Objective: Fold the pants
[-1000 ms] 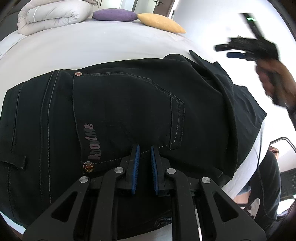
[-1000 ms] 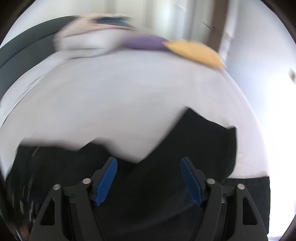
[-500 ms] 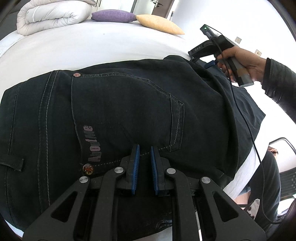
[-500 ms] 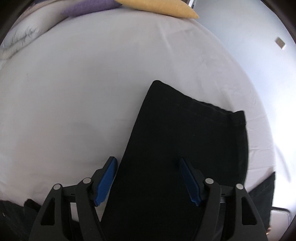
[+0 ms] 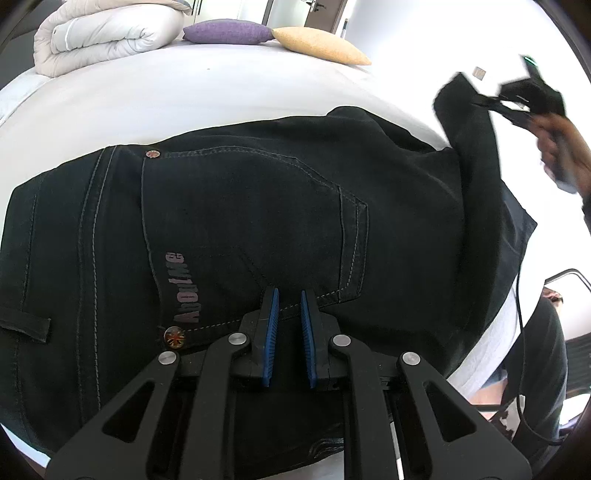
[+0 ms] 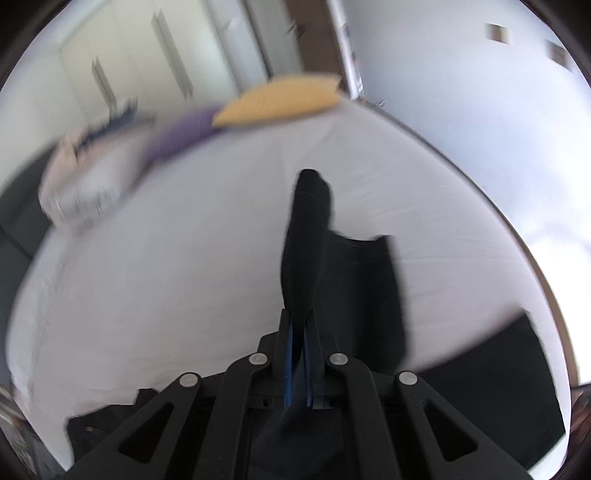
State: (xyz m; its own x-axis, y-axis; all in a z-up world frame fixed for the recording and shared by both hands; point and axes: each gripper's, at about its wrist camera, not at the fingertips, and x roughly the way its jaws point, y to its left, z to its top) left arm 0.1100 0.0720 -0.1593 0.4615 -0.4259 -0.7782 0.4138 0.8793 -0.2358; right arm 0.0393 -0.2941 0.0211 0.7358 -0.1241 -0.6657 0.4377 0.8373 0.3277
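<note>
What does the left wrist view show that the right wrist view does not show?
Only the left wrist view: the back pocket with grey lettering, and the left gripper over it. Only the right wrist view: white wardrobe doors, and the lifted leg end pinched by the right gripper. Both: black denim pants, white bed sheet, purple cushion, yellow cushion.
</note>
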